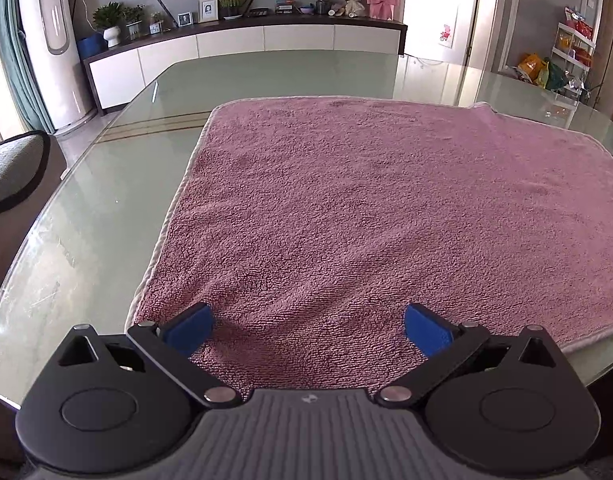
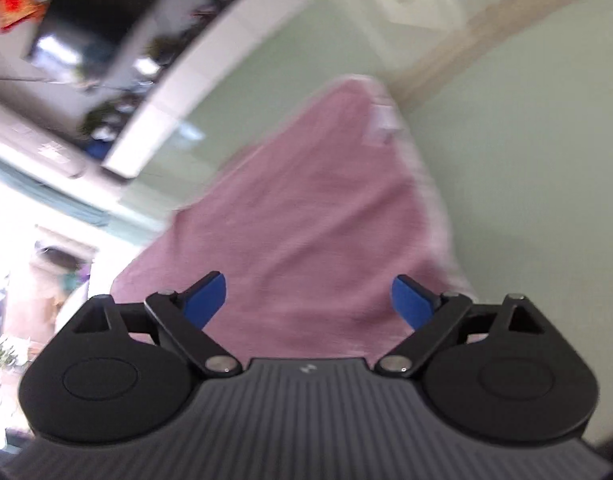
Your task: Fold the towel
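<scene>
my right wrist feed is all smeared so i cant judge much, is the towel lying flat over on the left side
Observer: Yes, in the left wrist view the pink towel lies spread flat on the glass table, with no fold in it yet.
Operator: is the left gripper holding it
Observer: No, the left gripper hangs open above the towel's near edge, with nothing between its blue pads.
Operator: anything else on the table near it
Observer: On the part of the table that view shows there is only the towel; a chair back stands off its left edge.
</scene>
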The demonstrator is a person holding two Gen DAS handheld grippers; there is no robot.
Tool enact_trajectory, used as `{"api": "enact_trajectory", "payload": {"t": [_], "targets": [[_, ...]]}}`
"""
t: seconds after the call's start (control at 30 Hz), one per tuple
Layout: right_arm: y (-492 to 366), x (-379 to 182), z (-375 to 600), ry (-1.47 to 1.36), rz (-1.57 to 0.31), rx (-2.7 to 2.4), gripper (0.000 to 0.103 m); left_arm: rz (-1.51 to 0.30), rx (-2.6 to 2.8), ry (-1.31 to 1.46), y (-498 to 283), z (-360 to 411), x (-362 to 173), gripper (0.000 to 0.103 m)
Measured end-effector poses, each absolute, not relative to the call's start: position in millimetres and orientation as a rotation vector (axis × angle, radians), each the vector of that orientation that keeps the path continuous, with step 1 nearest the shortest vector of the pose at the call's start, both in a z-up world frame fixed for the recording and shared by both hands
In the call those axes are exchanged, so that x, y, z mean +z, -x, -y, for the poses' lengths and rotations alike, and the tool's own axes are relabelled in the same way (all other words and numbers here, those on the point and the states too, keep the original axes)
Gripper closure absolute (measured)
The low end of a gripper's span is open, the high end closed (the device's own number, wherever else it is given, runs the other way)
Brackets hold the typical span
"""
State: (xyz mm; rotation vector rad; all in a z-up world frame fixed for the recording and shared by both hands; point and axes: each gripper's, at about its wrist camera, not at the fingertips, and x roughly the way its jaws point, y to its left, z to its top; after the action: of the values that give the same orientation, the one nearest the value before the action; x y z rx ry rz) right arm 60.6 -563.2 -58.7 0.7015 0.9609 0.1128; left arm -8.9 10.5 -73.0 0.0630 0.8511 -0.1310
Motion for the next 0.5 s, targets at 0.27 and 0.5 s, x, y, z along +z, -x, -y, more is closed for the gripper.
{"api": "enact_trajectory", "payload": {"t": [0.27, 0.5], "targets": [[-76, -79, 574, -0.614, -0.993, 0.011, 0.016, -0.848, -0.139, -0.066, 11, -11, -73, 0.000], [-35, -69, 600, -0.684, -1.004, 0.149, 0.006, -0.845, -0.135, -0.063, 10, -10, -74, 0.000]]}}
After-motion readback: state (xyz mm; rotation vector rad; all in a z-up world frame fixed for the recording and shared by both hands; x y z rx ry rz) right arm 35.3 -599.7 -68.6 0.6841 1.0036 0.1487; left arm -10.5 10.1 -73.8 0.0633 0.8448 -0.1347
